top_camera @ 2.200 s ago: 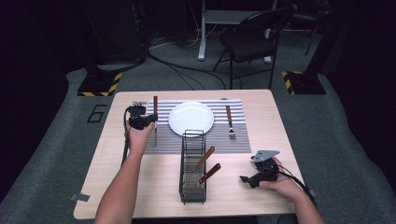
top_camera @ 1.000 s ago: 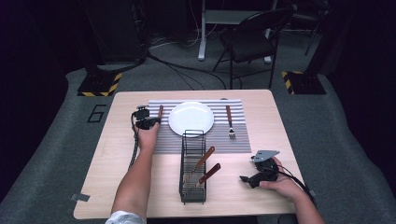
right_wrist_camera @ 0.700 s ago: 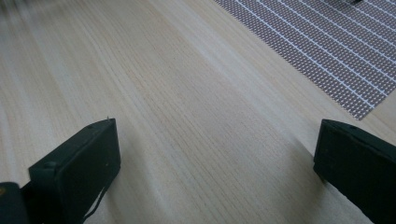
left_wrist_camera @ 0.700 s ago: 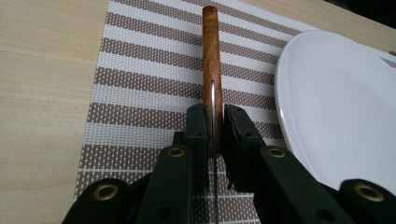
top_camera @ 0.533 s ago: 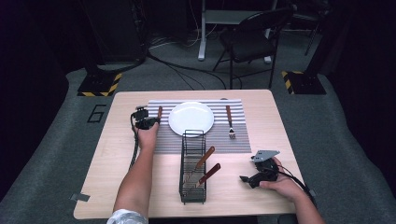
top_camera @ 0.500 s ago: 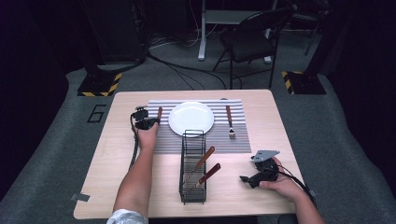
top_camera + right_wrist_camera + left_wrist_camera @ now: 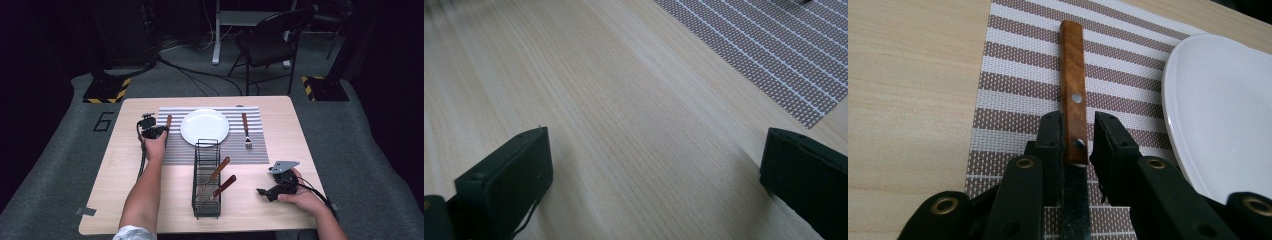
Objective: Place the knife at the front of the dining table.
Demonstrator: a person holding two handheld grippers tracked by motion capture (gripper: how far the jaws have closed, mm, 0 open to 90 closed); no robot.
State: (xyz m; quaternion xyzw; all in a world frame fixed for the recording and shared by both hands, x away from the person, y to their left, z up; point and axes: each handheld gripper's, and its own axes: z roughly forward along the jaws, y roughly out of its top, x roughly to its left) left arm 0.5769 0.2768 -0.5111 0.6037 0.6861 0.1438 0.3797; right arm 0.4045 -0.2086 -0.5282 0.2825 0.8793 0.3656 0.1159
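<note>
Wood-handled knife (image 7: 1073,107) now lies on the mat (image 7: 1013,85) at the plate's (image 7: 1218,110) nine o'clock; left gripper (image 7: 1079,135) has lowered it, jaws slackening around its handle. Right gripper (image 7: 654,165) stays idle, spread, at four o'clock.

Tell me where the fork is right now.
In the high view the fork lies on the striped placemat, just right of the white plate, its wooden handle pointing to the table's far edge and its tines toward the person.
</note>
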